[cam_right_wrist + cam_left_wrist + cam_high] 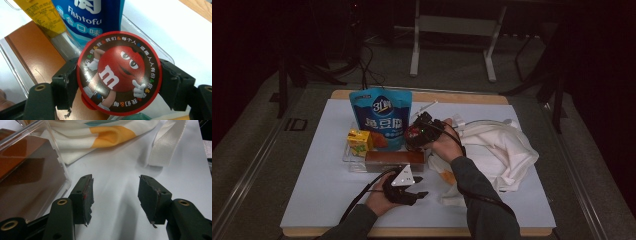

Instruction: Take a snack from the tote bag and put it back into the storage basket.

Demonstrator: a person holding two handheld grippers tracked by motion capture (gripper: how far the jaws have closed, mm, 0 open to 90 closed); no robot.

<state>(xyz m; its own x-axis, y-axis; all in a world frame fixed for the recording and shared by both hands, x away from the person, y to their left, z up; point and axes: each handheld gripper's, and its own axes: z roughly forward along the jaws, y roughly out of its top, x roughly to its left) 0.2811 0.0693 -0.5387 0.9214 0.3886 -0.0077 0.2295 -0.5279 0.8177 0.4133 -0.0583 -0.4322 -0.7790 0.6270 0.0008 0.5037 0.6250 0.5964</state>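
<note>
A round red M&M's container (119,80) sits between the jaws of my right gripper (119,75), which is shut on its sides. In the high view that right gripper (418,132) hovers at the right end of a clear tray (348,159). The tray holds a blue Fishtofu bag (380,117), a yellow carton (359,141) and a brown box (394,160). My left gripper (418,187) lies low on the table in front of the tray. Its jaws stand open over bare white surface in the left gripper view (115,182), with nothing between them.
A white cloth bag (499,145) with an orange patch (112,135) and a strap (166,147) lies crumpled at the right of the white table mat (322,185). The tray's clear wall (60,162) is just left of my left jaw. Dark floor and stand legs lie beyond.
</note>
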